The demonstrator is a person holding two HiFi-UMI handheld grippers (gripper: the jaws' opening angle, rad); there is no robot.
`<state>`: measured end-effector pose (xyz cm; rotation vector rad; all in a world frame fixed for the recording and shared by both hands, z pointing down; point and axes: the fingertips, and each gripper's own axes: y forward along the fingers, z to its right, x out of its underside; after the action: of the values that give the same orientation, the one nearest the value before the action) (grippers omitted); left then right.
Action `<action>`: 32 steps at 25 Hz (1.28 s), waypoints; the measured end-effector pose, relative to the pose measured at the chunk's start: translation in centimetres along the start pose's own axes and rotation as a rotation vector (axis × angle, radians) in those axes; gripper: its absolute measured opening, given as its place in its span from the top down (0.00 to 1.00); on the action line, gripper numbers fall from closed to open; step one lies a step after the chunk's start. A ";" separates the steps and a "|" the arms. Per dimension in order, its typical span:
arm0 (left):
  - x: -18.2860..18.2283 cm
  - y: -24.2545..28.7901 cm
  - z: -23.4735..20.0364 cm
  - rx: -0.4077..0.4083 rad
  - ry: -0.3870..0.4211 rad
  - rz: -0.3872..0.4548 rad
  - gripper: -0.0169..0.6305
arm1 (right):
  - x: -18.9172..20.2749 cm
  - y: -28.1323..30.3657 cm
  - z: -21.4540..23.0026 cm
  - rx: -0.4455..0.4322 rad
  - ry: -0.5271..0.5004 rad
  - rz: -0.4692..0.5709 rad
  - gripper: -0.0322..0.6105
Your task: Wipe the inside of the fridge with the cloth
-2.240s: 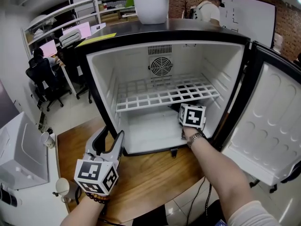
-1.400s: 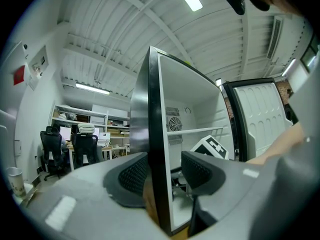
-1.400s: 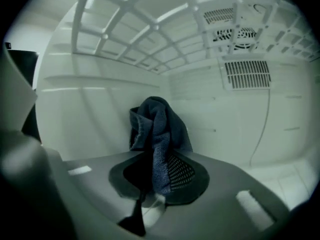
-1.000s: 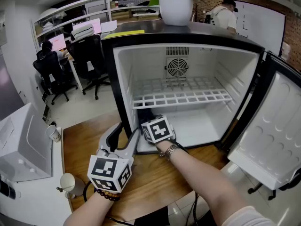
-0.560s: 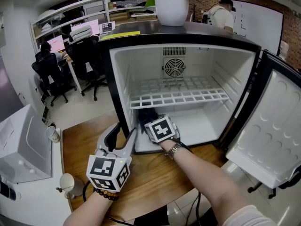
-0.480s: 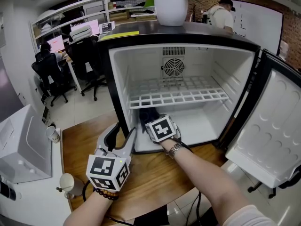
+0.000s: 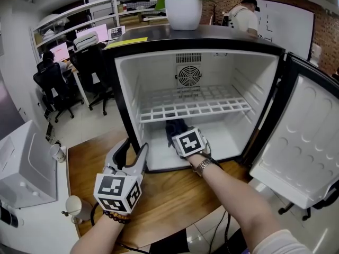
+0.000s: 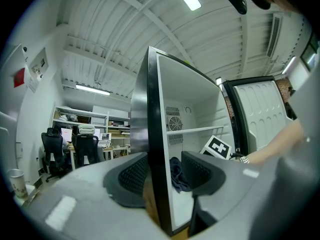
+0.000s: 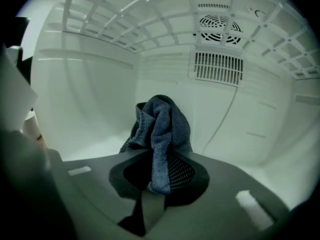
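Right gripper view: the right gripper (image 9: pixel 159 176) is clenched on the blue cloth (image 9: pixel 161 121), a fold pinched between its two dark pads and the rest bunched straight ahead of the jaws. The bundle's long axis runs along the line the tool points, toward the white back wall (image 9: pixel 100 89) of the fridge (image 7: pixel 249 73).

From the head view, that gripper sits inside the lower compartment, under the wire shelf (image 7: pixel 196 107) and angled down at the floor (image 7: pixel 225 136). The cloth lies just beyond the marker cube, left of the compartment's middle and low against the floor; how firmly it presses there cannot be read. Most of the bare floor stretches away to the cloth's right, toward the open door (image 7: pixel 302 136). A sideways sweep that way looks like the likely next stroke, with the bundle leading the jaws rather than trailing them.

The left gripper (image 7: pixel 131 155) rests outside, level, at the fridge's front left corner above the wooden platform (image 7: pixel 175 194). Its jaws stand apart and hold nothing, and in its own view the cabinet's black front edge lines up between them; contact with that edge cannot be settled. The right hand is plainly the nearer one and carries the wiping.
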<state>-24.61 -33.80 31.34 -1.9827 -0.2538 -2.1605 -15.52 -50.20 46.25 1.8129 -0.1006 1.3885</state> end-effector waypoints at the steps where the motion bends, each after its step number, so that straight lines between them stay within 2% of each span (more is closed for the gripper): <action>1: 0.0 0.0 0.0 -0.001 0.002 -0.001 0.63 | 0.2 -0.2 0.5 0.011 0.003 -0.005 0.86; 5: 0.0 0.0 0.0 -0.006 0.005 -0.003 0.63 | 0.8 -0.8 2.3 0.029 0.022 -0.007 0.86; 8: 0.0 0.0 0.0 -0.009 0.006 -0.004 0.63 | 1.4 -1.7 4.6 0.085 0.025 -0.022 0.86; 12: 0.0 0.0 0.0 -0.012 0.007 -0.005 0.63 | 1.3 -1.9 5.1 0.048 0.048 0.018 0.86; 15: 0.0 0.0 0.0 -0.013 0.008 -0.006 0.63 | 1.9 -2.4 6.4 0.072 0.059 0.008 0.86; 18: 0.0 0.0 0.0 -0.016 0.009 -0.007 0.63 | 2.8 -3.4 8.4 0.133 0.065 -0.018 0.86; 20: 0.0 0.0 0.0 -0.018 0.008 -0.006 0.63 | 2.7 -3.6 8.7 0.121 0.079 -0.002 0.86; 22: 0.0 0.0 0.0 -0.020 0.008 -0.006 0.63 | 3.1 -4.1 9.8 0.156 0.082 -0.013 0.86; 25: 0.0 0.1 0.0 -0.021 0.009 -0.006 0.63 | 3.0 -4.2 9.9 0.135 0.097 0.009 0.86; 29: 0.1 0.1 0.0 -0.022 0.011 -0.007 0.63 | 3.9 -5.3 11.9 0.221 0.100 -0.023 0.86; 31: 0.1 0.1 0.0 -0.023 0.011 -0.006 0.63 | 4.9 -6.6 14.1 0.332 0.086 -0.073 0.86; 32: 0.1 0.1 0.0 -0.024 0.011 -0.007 0.63 | 5.1 -7.0 14.7 0.360 0.084 -0.083 0.86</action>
<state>-24.62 -33.89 31.40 -1.9843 -0.2347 -2.1881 1.28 -53.01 45.95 2.0186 0.2826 1.4929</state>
